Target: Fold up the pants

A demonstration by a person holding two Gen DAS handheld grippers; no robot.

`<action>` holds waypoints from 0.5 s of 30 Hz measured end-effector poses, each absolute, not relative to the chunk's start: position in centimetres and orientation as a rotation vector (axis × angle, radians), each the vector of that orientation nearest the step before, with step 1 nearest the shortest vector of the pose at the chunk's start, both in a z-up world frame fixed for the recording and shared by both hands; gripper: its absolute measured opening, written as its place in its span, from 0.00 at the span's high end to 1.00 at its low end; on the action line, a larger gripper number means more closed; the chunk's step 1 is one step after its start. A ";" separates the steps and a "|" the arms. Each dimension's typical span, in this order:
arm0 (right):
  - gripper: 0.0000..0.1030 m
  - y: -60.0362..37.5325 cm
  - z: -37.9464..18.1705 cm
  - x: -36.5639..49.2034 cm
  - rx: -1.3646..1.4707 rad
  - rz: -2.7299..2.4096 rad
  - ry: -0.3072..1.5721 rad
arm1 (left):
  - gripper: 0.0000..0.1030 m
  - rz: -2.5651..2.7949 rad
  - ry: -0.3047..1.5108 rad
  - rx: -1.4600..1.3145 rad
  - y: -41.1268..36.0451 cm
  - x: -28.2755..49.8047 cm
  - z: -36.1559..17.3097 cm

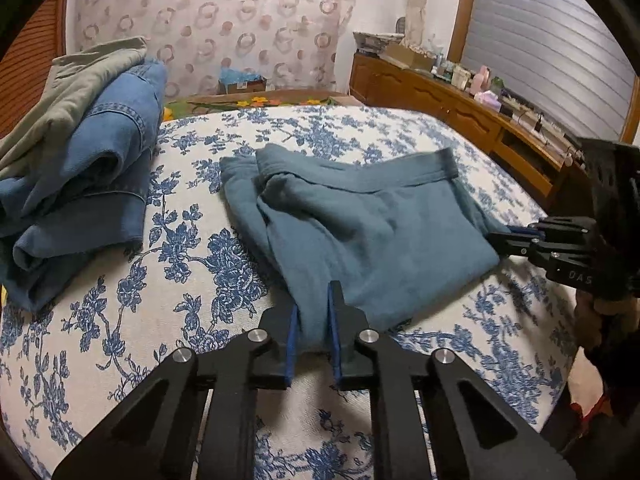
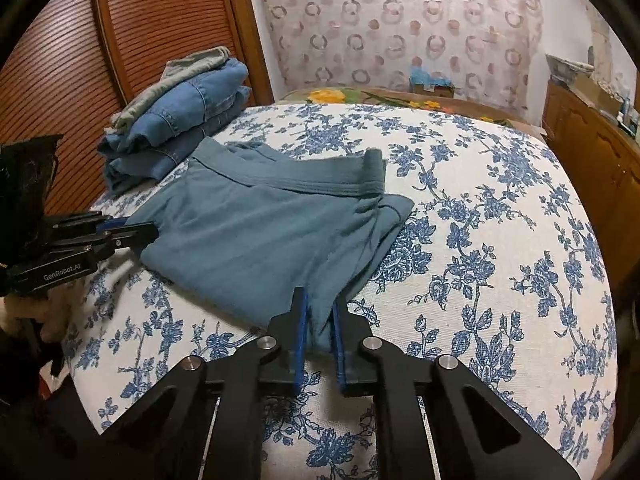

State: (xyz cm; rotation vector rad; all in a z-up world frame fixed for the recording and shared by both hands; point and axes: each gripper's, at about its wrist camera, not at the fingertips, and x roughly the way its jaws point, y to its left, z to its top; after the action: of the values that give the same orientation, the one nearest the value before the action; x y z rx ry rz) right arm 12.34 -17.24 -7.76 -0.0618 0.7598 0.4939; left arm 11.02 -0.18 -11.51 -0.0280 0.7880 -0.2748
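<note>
In the left wrist view, a stack of folded clothes (image 1: 80,168) fills the left edge of the frame: a grey-green garment on top, blue denim beneath. It rests on the bed (image 1: 192,280), which is covered in a white cloth printed with blue flowers. At frame centre lie the teal pants (image 1: 360,232), already folded into a compact shape, waistband towards the top of the picture. The left tool (image 1: 314,328) rises from the bottom centre; its blue-padded fingers (image 1: 294,340) stand nearly together, with the near hem of the pants pinched between them. At the right edge, the right tool (image 1: 516,236) reaches in from the side and meets the right-hand corner of the pants, its jaws drawn close on the cloth there. A wooden sideboard (image 1: 440,96) crowded with small items runs along the upper right.

In the right wrist view, the left tool (image 2: 140,234) enters from the left edge at mid-height, its tips closed on the left corner of the pants (image 2: 260,232). The stack of clothes (image 2: 180,120) sits in the upper left, just beyond the pants and close against them, in front of a slatted wooden door (image 2: 80,48). The right tool (image 2: 320,328) comes up from the bottom centre, jaws nearly together, clamping a small fold of the near edge of the pants. The bed (image 2: 480,240) stretches away bare to the right.
</note>
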 end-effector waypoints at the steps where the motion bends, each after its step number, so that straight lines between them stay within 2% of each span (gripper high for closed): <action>1: 0.90 -17.4 -7.7 12.2 -0.053 0.500 0.758 | 0.87 -0.277 0.782 -0.034 -0.1 10.8 -11.3; 15: 0.90 -19.0 -5.9 7.8 -0.035 0.526 0.720 | 0.88 -0.338 0.768 -0.039 -0.7 6.7 -9.8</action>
State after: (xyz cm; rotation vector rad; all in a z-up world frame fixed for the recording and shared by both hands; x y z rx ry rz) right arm 7.80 -18.96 -5.87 -0.0355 0.7203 0.5261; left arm 6.67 -0.66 -9.78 -0.0388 0.7675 -0.3382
